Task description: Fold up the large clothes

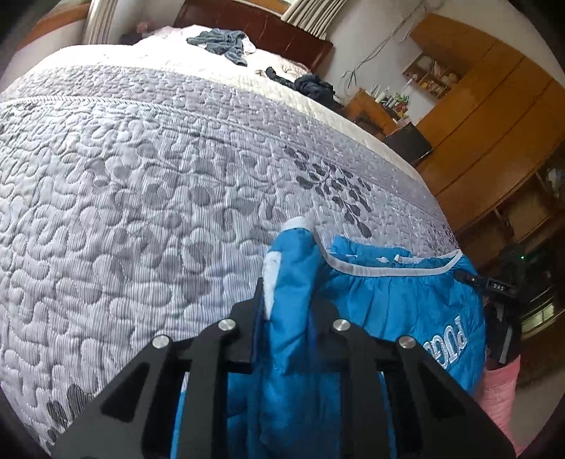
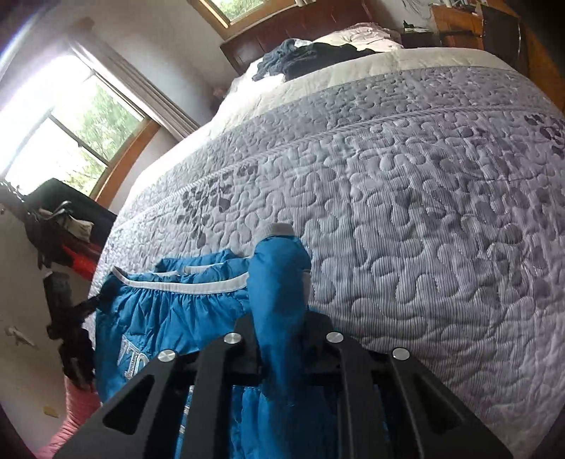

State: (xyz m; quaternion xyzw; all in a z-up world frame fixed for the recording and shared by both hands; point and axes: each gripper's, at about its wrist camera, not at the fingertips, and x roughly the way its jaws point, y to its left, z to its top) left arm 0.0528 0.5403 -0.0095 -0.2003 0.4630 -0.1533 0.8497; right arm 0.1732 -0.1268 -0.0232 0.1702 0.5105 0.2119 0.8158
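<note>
A blue jacket (image 1: 406, 303) hangs stretched between the two grippers at the near edge of the bed (image 1: 141, 197), its white-trimmed hem lying on the grey quilt while the rest drops down off the side.

From the left gripper's (image 1: 293, 282) camera, a bunched fold of the jacket rises straight up between the black fingers (image 1: 252, 310), which are pinching it; a patch of white lining shows on the left of that fold. The cloth runs off to the right, where white stitched letters show upside down. Beyond it the right gripper (image 1: 494, 286) shows as a dark shape with a small label, and a pink sleeve (image 1: 498, 392) hangs below it. Only this view takes in the wooden cupboards (image 1: 487, 116) along the wall and a cluttered shelf (image 1: 432, 74).

From the right gripper's (image 2: 282, 310) camera, a similar rolled fold with a grey-white cuff on top stands between its fingers (image 2: 319, 328), gripped tight. Here the jacket (image 2: 169, 314) spreads to the left, and the left gripper (image 2: 70, 317) appears at its far corner over the pink sleeve (image 2: 70, 420). Only this view shows the bright window (image 2: 70, 123) and a dark pile of things (image 2: 63, 226) beneath it.

Both views show the quilt bare in the middle, and loose clothes (image 1: 222, 42) heaped up by the headboard (image 1: 257, 28): a blue-grey piece and a darker one (image 2: 328, 56).
</note>
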